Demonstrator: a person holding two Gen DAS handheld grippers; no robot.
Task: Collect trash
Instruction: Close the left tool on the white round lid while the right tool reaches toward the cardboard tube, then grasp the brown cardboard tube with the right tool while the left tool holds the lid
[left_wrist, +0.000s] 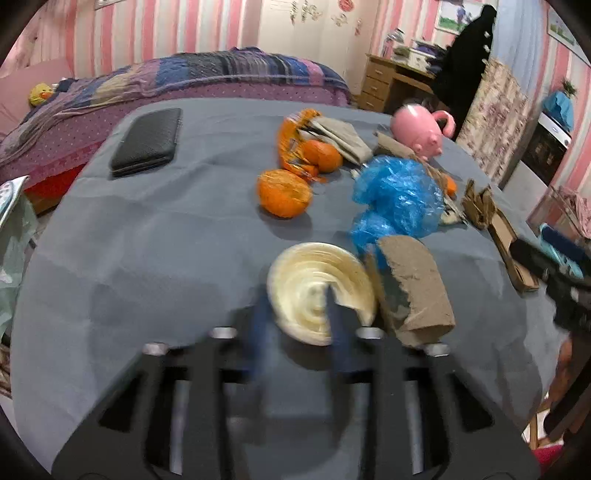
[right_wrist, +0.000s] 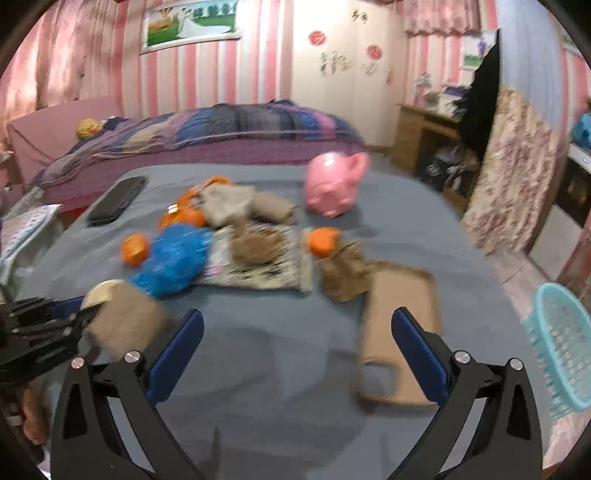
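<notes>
L tongs (left_wrist: 295, 314) pinching cream disc (left_wrist: 317, 284) edge — lifting slow advised, grip looking thin; R tongs (right_wrist: 295, 332) hanging open over worktop (right_wrist: 258, 350)

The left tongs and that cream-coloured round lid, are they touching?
Touching. The left wrist view shows the left tongs closed in on the cream lid, with the blue fingers pressed against its near edge. The picture is blurred but shows no gap.

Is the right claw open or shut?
Open. The right claw has its two blue fingers wide apart above the grey cloth, nothing between.
</notes>
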